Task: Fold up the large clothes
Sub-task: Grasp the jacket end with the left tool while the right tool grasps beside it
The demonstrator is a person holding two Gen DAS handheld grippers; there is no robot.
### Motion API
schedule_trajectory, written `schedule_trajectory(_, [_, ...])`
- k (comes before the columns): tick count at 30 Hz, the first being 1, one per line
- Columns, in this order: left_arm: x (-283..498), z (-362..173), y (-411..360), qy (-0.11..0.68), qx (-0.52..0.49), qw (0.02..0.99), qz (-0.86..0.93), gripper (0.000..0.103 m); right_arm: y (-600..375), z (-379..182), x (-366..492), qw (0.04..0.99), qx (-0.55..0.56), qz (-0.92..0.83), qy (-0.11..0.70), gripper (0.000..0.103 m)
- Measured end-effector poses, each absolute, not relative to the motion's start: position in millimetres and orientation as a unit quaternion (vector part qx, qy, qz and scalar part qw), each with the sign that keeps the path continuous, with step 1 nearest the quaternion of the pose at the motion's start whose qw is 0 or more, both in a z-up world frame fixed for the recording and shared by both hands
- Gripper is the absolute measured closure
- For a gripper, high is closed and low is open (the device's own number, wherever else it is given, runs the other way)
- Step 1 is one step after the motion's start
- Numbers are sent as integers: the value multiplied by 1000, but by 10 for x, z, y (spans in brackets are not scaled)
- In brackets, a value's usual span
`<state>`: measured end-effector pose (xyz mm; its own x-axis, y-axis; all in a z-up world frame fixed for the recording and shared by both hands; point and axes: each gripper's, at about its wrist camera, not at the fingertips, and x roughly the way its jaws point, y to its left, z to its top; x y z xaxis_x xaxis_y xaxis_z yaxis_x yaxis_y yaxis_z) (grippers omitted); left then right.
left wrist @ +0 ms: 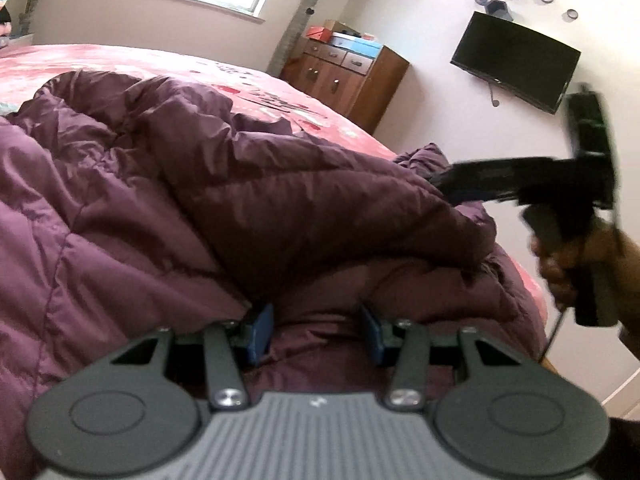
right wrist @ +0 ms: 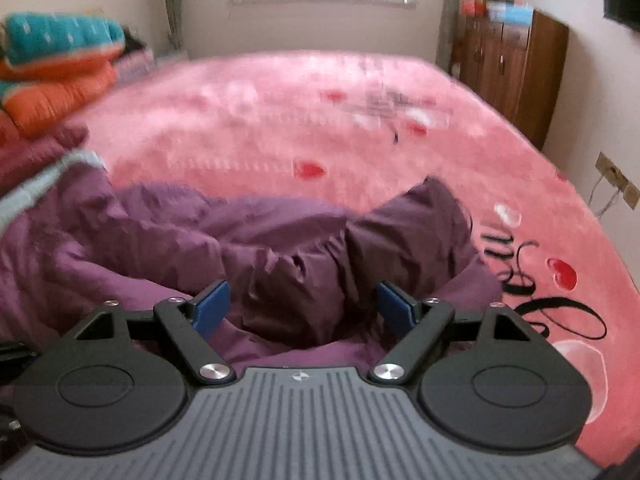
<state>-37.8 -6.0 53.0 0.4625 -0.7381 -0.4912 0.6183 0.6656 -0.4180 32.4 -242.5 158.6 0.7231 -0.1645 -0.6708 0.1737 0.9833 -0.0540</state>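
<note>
1. A large purple quilted coat (left wrist: pixel 168 184) lies rumpled across the near part of a bed under a pink blanket (right wrist: pixel 320 128). One padded section is doubled over the rest in a thick ridge, which reads as a fold begun but not yet laid flat.

2. The left gripper (left wrist: pixel 316 334) is low against the coat's near side, its blue pads standing apart. Purple fabric fills the gap and bulges just above it, but the pads do not appear to press on it; the jaws look open, likely placed to take hold of the near hem.

3. The right gripper (right wrist: pixel 304 308) points down at a bunched end of the coat that rises between and beyond its widely spread pads. Nothing is clamped there. From the left wrist view its fingers sit blurred at the garment's far right edge, a person's hand (left wrist: pixel 560 268) on the handle.

4. Beyond the coat, stacked orange and teal bedding (right wrist: pixel 56 68) sits at the bed's left, a wooden cabinet (left wrist: pixel 352 76) against the wall, and a dark screen (left wrist: pixel 516 60) is mounted above.
</note>
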Motion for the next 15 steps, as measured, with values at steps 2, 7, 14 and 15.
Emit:
schedule_trajectory(2, [-364,515,-46,327,-92,848,-406,56,-2426,1483,451,917,13,-95,388,14])
schedule_trajectory(7, [-342,482,-8,322,-102,843,-418,56,-2380,1409,444,921,24,-97,376,64])
schedule_trajectory(14, [-263,494,68,318,-128,837,-426,53,-2292,1710,417,946,4,-129,297,82])
schedule_trajectory(15, [-244,502,87,316,-136,836,-427,53,-2282,1785,424,950,1,-135,283,82])
